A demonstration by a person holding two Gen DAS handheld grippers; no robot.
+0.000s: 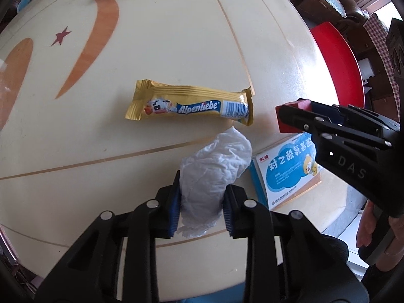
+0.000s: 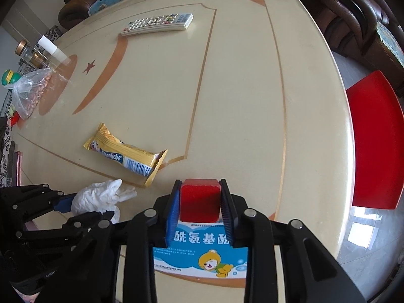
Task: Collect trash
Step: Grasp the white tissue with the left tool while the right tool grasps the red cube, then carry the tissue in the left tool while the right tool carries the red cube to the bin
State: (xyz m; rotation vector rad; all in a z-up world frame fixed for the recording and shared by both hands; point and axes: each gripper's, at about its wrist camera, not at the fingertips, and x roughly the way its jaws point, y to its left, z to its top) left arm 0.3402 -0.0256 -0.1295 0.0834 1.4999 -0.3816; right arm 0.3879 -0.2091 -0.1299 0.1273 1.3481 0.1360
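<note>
My left gripper [image 1: 202,202] is shut on a crumpled white tissue [image 1: 214,169], held just above the cream table [image 1: 151,50]; the tissue also shows in the right wrist view [image 2: 98,197]. My right gripper [image 2: 199,202] is shut on a red block [image 2: 199,199], held over a blue and white medicine box [image 2: 202,252]. In the left wrist view the right gripper [image 1: 290,118] with the red block [image 1: 303,106] is at the right. A gold Alpenliebe wrapper [image 1: 189,103] lies on the table ahead of both grippers, also seen in the right wrist view [image 2: 126,154].
A white remote control [image 2: 157,24] lies at the far side of the table. A clear plastic bag [image 2: 30,91] and jars [image 2: 32,53] stand at the left edge. A red stool [image 2: 373,139] is beside the table on the right. Brown sofas [image 2: 353,12] stand behind.
</note>
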